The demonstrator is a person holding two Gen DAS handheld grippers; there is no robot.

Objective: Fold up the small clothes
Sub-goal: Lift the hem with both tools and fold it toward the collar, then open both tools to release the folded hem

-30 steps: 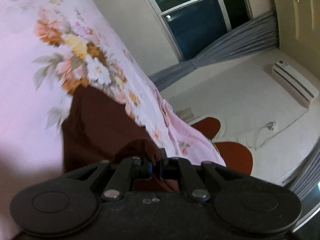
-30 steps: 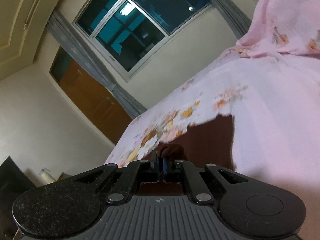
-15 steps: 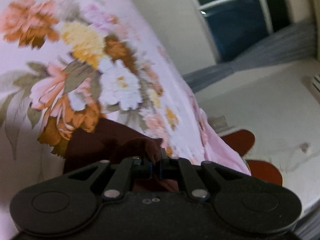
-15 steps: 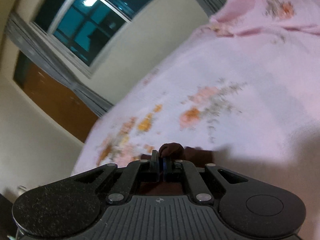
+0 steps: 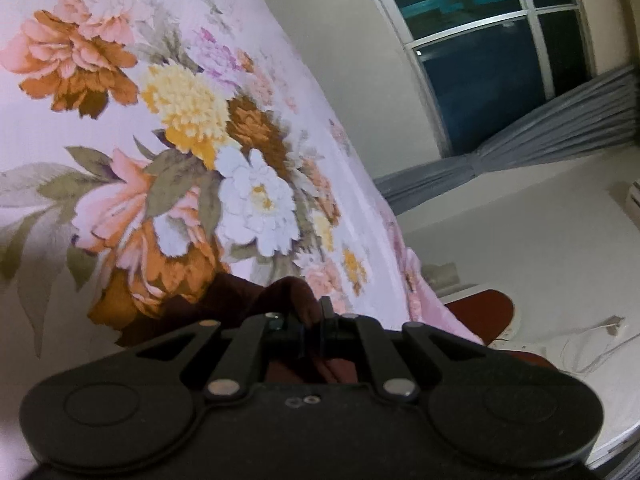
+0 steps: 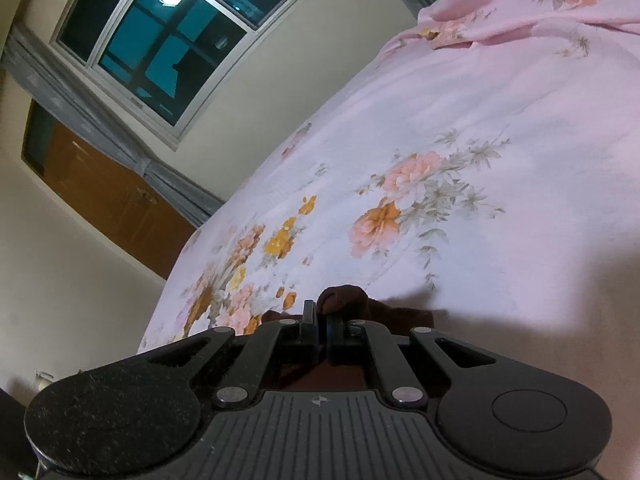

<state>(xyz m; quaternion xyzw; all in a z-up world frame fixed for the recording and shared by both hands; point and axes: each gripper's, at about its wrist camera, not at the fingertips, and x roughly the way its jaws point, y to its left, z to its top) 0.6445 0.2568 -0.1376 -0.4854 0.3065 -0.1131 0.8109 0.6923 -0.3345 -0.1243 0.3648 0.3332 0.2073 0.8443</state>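
Between the closed fingers of the left tool (image 5: 312,326) sits a bunched fold of the dark brown garment (image 5: 224,304), pinched tight, with the rest of the cloth trailing out to that tool's left and lying low on the floral bedsheet (image 5: 192,128). The right tool (image 6: 322,330) is likewise pressed together on a small rolled lump of the same brown cloth, which pokes up just ahead of its fingertips while a flat strip of it shows to either side, close above the bed. How the two held points sit relative to each other cannot be told, since neither view shows the other tool.

Judging by how it crumples into a knob at each pinch, the garment is soft, thin and light, with no stiffness of its own; it will sag between the two holds and follow whichever tool leads. It looks matte and unlikely to slip out of a firm pinch, though a hold on too little fabric could let an edge pull free. The sensible places to hold it are its corners or the ends of one hem, so that the edge between them stays taut and lays down straight. Bunched holds like these may leave puckers at the corners once the cloth is laid flat. A window (image 5: 492,52) and grey curtain (image 5: 520,136) lie far beyond the left tool, well clear of the work.
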